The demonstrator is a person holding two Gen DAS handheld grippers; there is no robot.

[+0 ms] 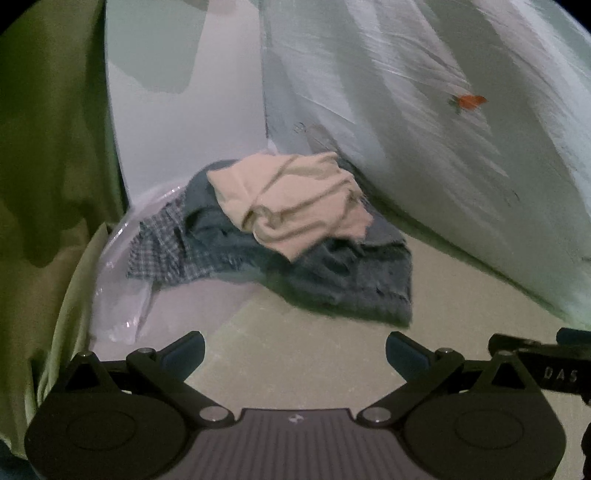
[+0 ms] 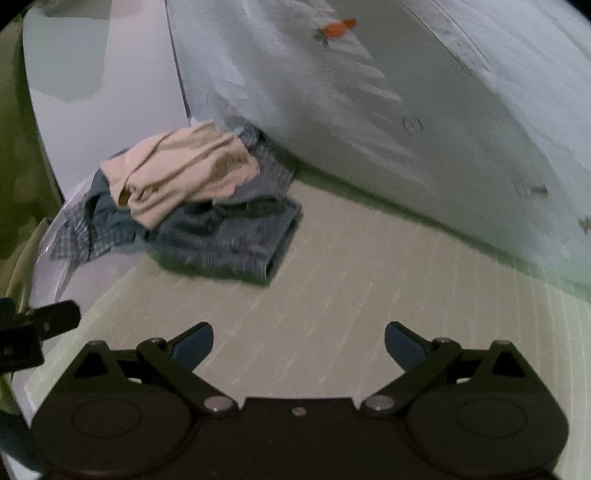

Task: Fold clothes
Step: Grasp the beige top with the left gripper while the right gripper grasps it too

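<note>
A heap of clothes lies in the far corner of a pale surface. On top is a crumpled beige garment. Under it lie a blue-grey denim piece and a checked shirt at the left. My left gripper hangs open over the bare surface, well short of the heap, nothing between its fingers. My right gripper is open too, nearer the viewer than the denim edge and to its right. The right gripper's body shows at the right edge of the left wrist view.
A white wall with an orange flower sticker stands right behind the heap. A clear plastic bag lies left of the clothes. A green curtain hangs at far left. The striped surface stretches between grippers and heap.
</note>
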